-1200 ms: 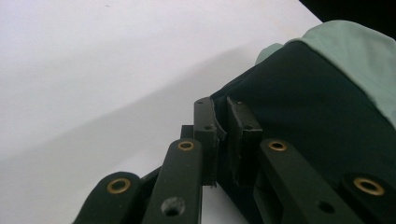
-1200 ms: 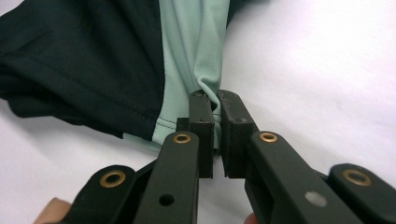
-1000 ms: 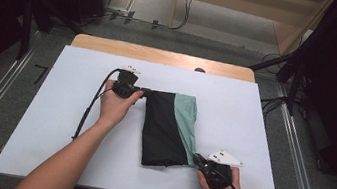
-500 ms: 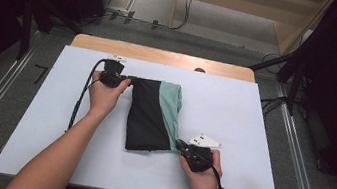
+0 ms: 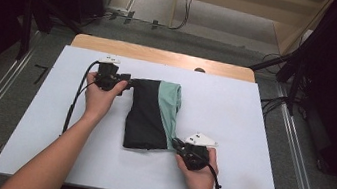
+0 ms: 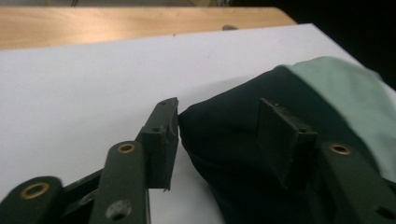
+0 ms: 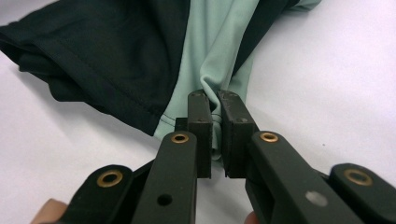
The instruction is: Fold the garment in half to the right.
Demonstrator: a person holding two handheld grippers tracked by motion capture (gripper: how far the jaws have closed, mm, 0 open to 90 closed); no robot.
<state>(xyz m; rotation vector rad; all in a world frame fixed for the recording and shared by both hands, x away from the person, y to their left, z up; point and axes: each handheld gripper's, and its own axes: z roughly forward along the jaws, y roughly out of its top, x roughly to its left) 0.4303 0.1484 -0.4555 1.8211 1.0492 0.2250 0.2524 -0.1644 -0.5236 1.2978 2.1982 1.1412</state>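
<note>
Nearest the person, the right forearm comes up from the bottom edge of the high view, its hand wrapped around the right gripper at the near right corner of a folded garment. In the right gripper view the jaws stand nearly together, pinching a ridge of the garment's mint-green panel between them, with a black hem running off to the left.

The garment lies flat near the middle of the bench, mostly black with the green strip down its right side.

Farther off, the left forearm reaches diagonally across the white sheet, the hand curled over the left gripper at the garment's far left corner, its cable looping back toward the person. In the left gripper view the jaws stand wide apart: one pad touches or sits just beside the edge of the black cloth, while the other lies over the cloth, with the bulge of fabric between them and not squeezed.

The bench carries a white cover, with a strip of bare wood at its far edge. Beyond it are grey floor, metal rails on both sides, trailing cables and dark stands.
</note>
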